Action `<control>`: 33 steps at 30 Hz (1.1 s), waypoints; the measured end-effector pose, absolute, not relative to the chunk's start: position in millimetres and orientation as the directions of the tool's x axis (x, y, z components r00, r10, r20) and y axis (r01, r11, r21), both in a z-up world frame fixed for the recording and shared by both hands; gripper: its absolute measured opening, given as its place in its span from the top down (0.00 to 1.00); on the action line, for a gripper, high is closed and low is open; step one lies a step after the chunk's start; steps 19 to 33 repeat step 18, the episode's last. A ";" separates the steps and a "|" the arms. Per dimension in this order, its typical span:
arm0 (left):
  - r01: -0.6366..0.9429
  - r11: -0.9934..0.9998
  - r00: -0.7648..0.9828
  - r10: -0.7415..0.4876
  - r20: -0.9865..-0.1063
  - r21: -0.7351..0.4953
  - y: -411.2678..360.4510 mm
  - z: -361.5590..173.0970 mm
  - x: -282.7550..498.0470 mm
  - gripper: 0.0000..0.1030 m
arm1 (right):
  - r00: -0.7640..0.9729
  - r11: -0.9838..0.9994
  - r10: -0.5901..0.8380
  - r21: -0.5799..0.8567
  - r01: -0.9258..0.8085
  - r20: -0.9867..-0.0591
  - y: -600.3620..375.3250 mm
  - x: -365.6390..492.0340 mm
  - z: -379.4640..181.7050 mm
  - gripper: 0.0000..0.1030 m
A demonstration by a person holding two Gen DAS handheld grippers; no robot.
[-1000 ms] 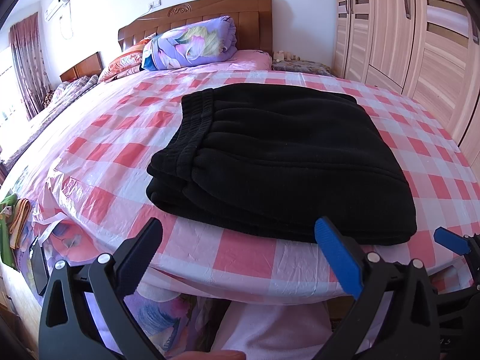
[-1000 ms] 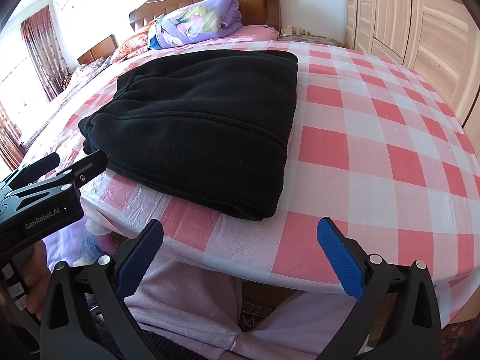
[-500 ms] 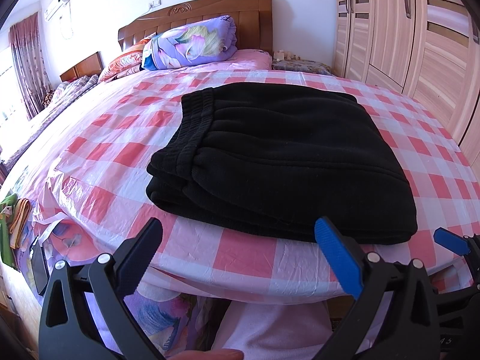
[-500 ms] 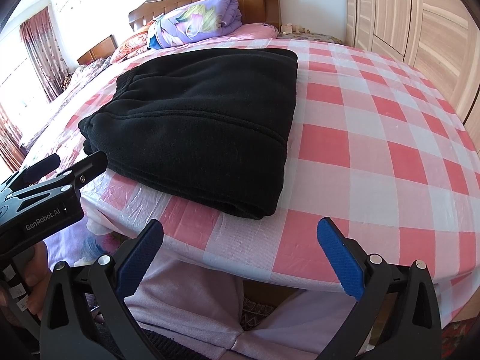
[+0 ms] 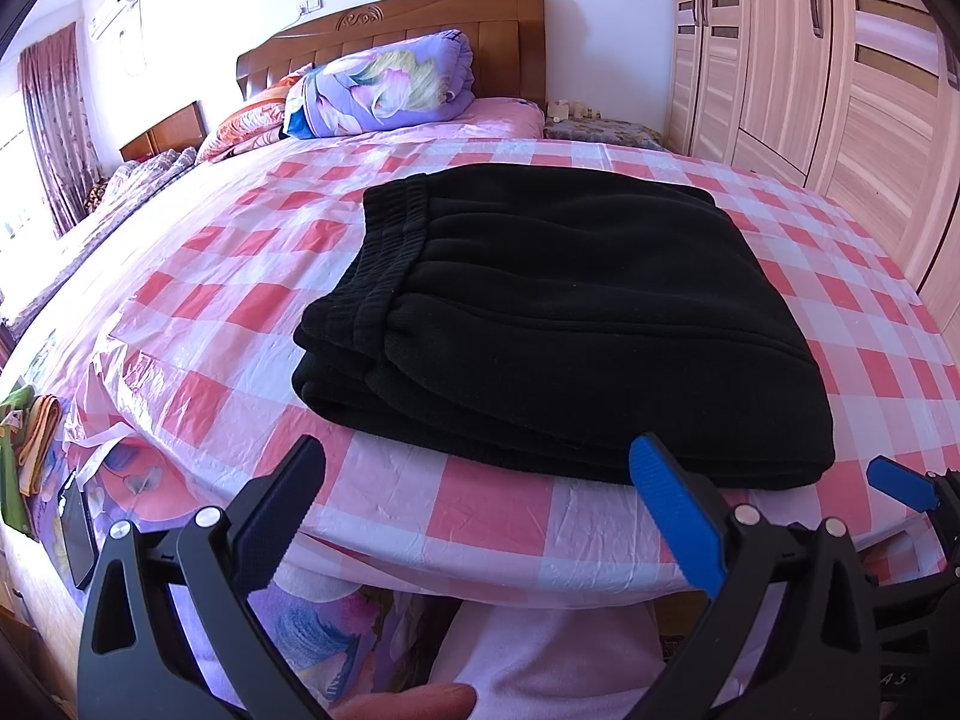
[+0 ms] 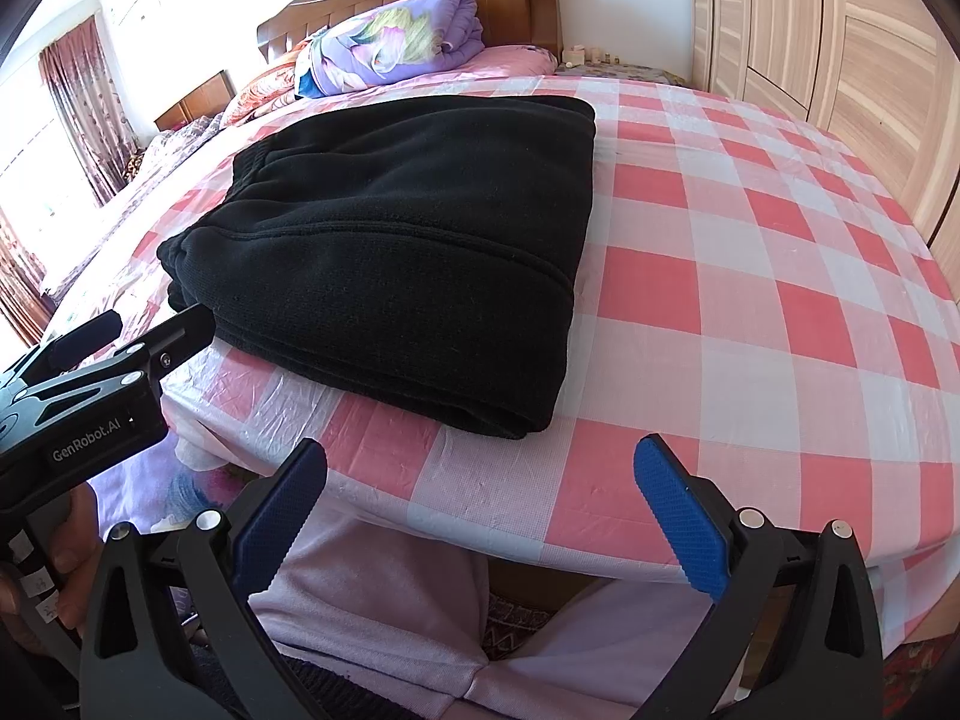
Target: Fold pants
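Note:
The black pants [image 5: 558, 312] lie folded in a thick rectangle on the pink-and-white checked bed sheet [image 5: 228, 312], waistband to the left. They also show in the right wrist view [image 6: 408, 240]. My left gripper [image 5: 480, 510] is open and empty, held off the bed's near edge, just short of the pants. My right gripper [image 6: 480, 510] is open and empty, also off the near edge, to the right of the pants. The left gripper's fingers [image 6: 174, 336] show at the left of the right wrist view.
A rolled floral quilt [image 5: 384, 84] and pillows lie by the wooden headboard [image 5: 420, 18]. A wardrobe [image 5: 840, 60] stands along the right side. The person's legs in light purple trousers [image 6: 390, 600] are below the bed edge.

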State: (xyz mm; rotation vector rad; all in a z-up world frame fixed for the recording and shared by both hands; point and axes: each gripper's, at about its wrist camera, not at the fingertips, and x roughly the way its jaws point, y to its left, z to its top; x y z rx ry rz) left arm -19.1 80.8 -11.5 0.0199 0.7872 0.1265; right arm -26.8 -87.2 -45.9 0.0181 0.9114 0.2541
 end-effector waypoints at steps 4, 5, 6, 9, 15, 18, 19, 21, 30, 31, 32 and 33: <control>-0.106 0.992 0.695 0.118 -0.709 0.061 80.1 -15.1 -21.4 0.01 | 0.584 0.970 0.226 0.123 -0.211 -0.780 -88.0 -25.8 -45.7 0.04; -0.106 0.993 0.695 0.117 -0.710 0.059 80.1 -14.9 -20.8 0.01 | 0.584 0.970 0.226 0.124 -0.211 -0.780 -86.6 -27.8 -46.3 0.04; -0.107 0.992 0.696 0.117 -0.708 0.059 80.0 -14.5 -21.0 0.01 | 0.584 0.969 0.227 0.124 -0.211 -0.779 -88.5 -25.3 -45.5 0.04; -0.124 0.989 0.717 0.149 -0.681 0.085 77.6 -12.4 -26.1 0.01 | 0.584 0.970 0.227 0.124 -0.211 -0.779 -87.9 -26.3 -45.9 0.04; -0.124 0.989 0.714 0.143 -0.686 0.077 78.9 -8.9 -24.4 0.01 | 0.582 0.969 0.229 0.128 -0.210 -0.780 -88.3 -26.0 -45.3 0.04; -0.126 0.990 0.705 0.139 -0.696 0.070 80.0 -10.0 -23.1 0.01 | 0.581 0.969 0.229 0.129 -0.210 -0.781 -86.6 -28.8 -46.0 0.04; -0.126 0.990 0.705 0.139 -0.696 0.070 80.0 -10.0 -23.1 0.01 | 0.581 0.969 0.229 0.129 -0.210 -0.781 -86.6 -28.8 -46.0 0.04; -0.126 0.990 0.705 0.139 -0.696 0.070 80.0 -10.0 -23.1 0.01 | 0.581 0.969 0.229 0.129 -0.210 -0.781 -86.6 -28.8 -46.0 0.04; -0.126 0.990 0.705 0.139 -0.696 0.070 80.0 -10.0 -23.1 0.01 | 0.581 0.969 0.229 0.129 -0.210 -0.781 -86.6 -28.8 -46.0 0.04; -0.126 0.990 0.705 0.139 -0.696 0.070 80.0 -10.0 -23.1 0.01 | 0.581 0.969 0.229 0.129 -0.210 -0.781 -86.6 -28.8 -46.0 0.04; -0.126 0.990 0.705 0.139 -0.696 0.070 80.0 -10.0 -23.1 0.01 | 0.581 0.969 0.229 0.129 -0.210 -0.781 -86.6 -28.8 -46.0 0.04; -0.126 0.990 0.705 0.139 -0.696 0.070 80.0 -10.0 -23.1 0.01 | 0.581 0.969 0.229 0.129 -0.210 -0.781 -86.6 -28.8 -46.0 0.04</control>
